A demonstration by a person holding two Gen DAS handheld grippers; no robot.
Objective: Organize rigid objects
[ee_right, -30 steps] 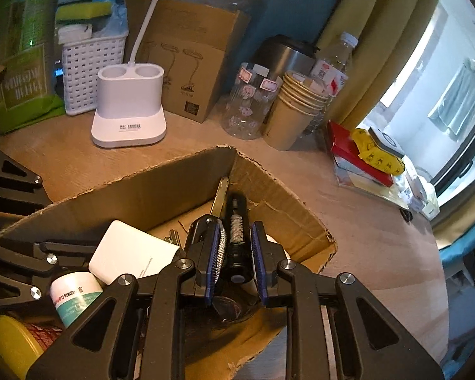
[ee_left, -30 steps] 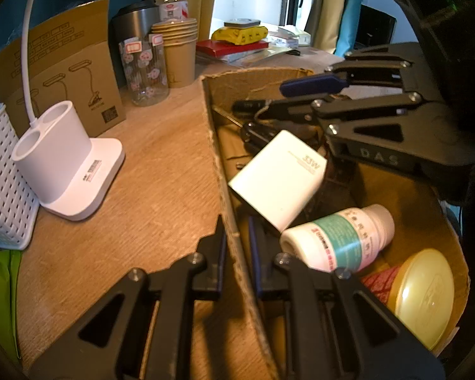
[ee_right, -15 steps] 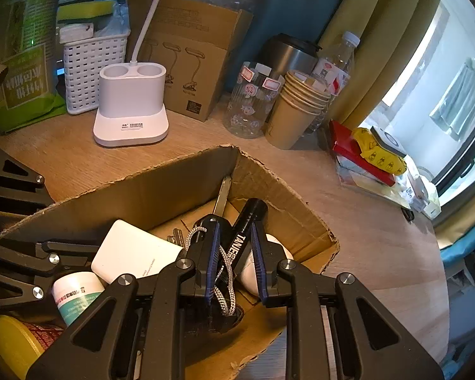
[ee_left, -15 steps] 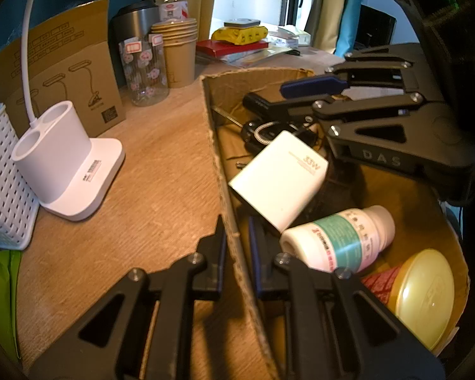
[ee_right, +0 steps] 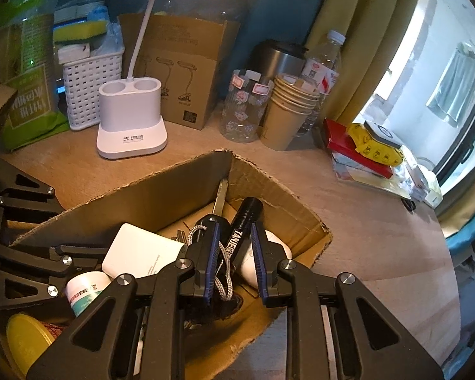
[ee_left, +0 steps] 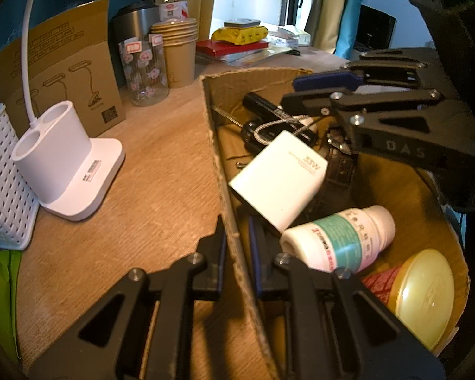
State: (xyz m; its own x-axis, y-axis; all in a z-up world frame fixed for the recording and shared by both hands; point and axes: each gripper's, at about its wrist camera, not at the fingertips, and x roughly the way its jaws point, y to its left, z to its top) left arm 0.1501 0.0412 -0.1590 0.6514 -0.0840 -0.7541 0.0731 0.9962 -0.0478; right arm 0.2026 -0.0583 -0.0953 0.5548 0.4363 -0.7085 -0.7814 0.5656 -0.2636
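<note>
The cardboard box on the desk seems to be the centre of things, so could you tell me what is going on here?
A person is sorting objects in a cardboard box with two hand-held grippers. The left gripper is shut on the box's near wall, steadying it. The right gripper grips a black flashlight by its body, tilted, its grey lanyard dangling. In the box lie a white charger, a pill bottle on its side and a yellow-lidded jar.

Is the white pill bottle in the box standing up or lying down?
Lying down. The pill bottle rests on its side in the cardboard box, cap end toward the right, beside the white charger and the yellow-lidded jar.
</note>
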